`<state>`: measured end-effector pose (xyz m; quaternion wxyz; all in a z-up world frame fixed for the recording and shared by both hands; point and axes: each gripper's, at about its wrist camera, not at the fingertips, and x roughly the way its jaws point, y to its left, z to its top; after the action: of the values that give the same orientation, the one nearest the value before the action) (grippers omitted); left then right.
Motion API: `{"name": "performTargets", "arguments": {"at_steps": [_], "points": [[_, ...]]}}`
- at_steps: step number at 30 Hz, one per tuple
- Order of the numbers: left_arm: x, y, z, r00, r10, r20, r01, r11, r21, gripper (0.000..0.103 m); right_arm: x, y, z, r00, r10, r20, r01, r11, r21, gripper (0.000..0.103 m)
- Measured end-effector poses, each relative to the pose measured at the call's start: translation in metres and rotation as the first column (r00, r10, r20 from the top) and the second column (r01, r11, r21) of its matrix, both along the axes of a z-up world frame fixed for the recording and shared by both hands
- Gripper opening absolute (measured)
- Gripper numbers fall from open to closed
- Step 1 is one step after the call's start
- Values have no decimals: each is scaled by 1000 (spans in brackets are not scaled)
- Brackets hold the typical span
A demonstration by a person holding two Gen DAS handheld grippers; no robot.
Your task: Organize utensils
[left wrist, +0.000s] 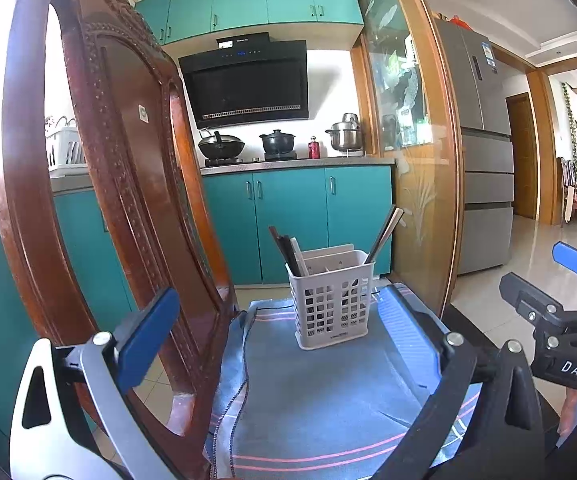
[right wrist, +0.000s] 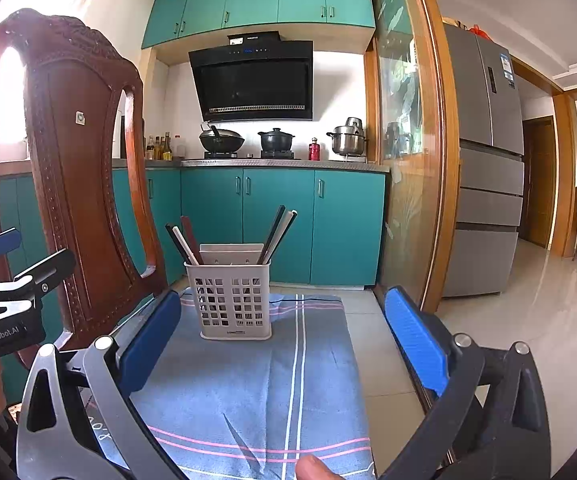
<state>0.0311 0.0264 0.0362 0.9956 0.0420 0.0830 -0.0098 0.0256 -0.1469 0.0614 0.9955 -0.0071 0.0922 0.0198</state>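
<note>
A white slotted utensil holder (left wrist: 332, 300) (right wrist: 234, 300) stands upright on a blue striped cloth (left wrist: 312, 392) (right wrist: 256, 380). Dark and light chopsticks (left wrist: 286, 254) (right wrist: 184, 240) lean out of its left side, and more chopsticks (left wrist: 386, 232) (right wrist: 278, 232) lean out of its right side. My left gripper (left wrist: 284, 344) is open and empty, a little in front of the holder. My right gripper (right wrist: 284, 344) is open and empty, also in front of the holder. The right gripper (left wrist: 560, 292) shows at the right of the left wrist view. The left gripper (right wrist: 4, 280) shows at the left of the right wrist view.
A carved wooden chair back (left wrist: 120, 184) (right wrist: 72, 168) stands close on the left of the cloth. Teal cabinets (left wrist: 296, 220) and a stove with pots lie behind. A glass-panelled wooden door (left wrist: 420, 140) and a grey fridge (left wrist: 484, 160) stand on the right. A fingertip (right wrist: 312, 468) shows at the bottom.
</note>
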Motion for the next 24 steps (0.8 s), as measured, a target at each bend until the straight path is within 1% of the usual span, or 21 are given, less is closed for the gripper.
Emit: {"name": "performTargets", "arguments": {"at_steps": [5, 24], "points": [[2, -1, -1, 1000, -4, -7, 4, 1000, 12, 99, 1, -1, 0, 1000, -1, 0, 1, 1000, 3, 100], [3, -1, -2, 1000, -6, -9, 6, 1000, 11, 99, 0, -3, -1, 1000, 0, -2, 0, 1000, 1, 100]]}}
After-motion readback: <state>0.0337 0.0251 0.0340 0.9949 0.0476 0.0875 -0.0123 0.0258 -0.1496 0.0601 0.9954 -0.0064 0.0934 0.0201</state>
